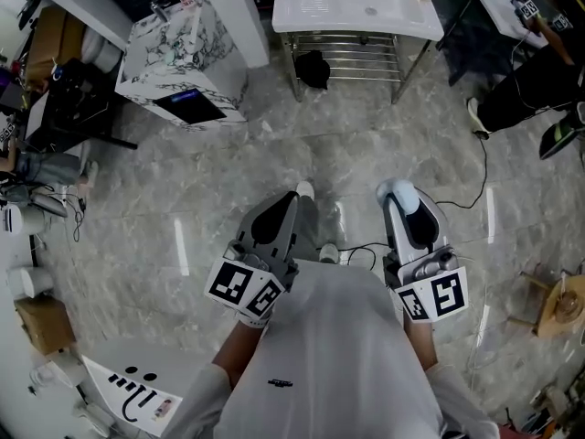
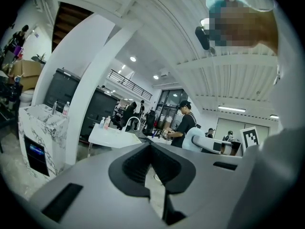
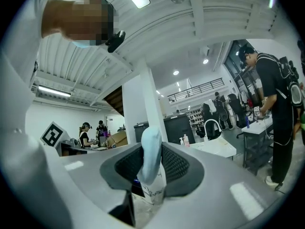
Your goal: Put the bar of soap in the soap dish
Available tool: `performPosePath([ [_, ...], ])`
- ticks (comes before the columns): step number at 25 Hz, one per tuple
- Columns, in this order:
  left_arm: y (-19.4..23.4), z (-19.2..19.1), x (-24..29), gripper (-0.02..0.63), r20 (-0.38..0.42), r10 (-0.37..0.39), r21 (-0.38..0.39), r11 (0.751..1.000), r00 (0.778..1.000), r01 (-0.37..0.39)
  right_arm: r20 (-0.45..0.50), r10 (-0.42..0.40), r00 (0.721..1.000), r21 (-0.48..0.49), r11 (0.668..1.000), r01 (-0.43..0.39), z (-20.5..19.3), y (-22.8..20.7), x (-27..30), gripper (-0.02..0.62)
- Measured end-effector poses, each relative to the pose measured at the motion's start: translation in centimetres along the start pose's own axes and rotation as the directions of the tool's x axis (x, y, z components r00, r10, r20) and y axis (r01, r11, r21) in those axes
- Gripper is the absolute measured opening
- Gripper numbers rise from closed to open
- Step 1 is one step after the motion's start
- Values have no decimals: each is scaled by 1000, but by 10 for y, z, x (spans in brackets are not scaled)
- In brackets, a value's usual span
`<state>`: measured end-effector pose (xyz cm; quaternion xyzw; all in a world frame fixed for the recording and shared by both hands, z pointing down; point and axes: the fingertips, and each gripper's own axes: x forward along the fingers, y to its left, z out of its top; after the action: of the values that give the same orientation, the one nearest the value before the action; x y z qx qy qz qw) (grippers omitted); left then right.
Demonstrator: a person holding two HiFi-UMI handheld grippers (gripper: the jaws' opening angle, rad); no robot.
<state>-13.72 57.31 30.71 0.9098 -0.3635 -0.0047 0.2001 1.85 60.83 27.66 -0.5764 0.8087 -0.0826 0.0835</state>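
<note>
My right gripper [image 1: 402, 198] is shut on a pale blue bar of soap [image 1: 398, 191], which stands on edge between the black pads. In the right gripper view the soap [image 3: 150, 162] rises between the jaws of that gripper [image 3: 152, 147]. My left gripper [image 1: 302, 193] is held close beside it in front of my chest, shut with nothing between its jaws; the left gripper view shows only a thin slit at that gripper [image 2: 150, 150]. Both point level across the room. I cannot pick out a soap dish in any view.
A white table [image 1: 356, 3] with a faucet and a wire shelf underneath stands ahead. A marble-patterned cabinet [image 1: 183, 62] is to its left. Cables [image 1: 475, 190] trail over the grey floor. A person [image 3: 276, 104] stands at another table on the right.
</note>
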Motion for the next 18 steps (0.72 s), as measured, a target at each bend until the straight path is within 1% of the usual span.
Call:
performPosePath([
  [8, 53, 48, 67, 9, 18, -49, -11, 999, 999, 49, 0, -36, 999, -9, 999, 36, 20, -30, 85, 127],
  [14, 103, 81, 110, 9, 23, -73, -13, 997, 997, 73, 4, -75, 997, 6, 997, 75, 23, -50, 153, 127],
  [18, 139, 106, 134, 8, 34, -88, -6, 996, 995, 89, -2, -83, 997, 0, 997, 83, 22, -54, 196, 127],
])
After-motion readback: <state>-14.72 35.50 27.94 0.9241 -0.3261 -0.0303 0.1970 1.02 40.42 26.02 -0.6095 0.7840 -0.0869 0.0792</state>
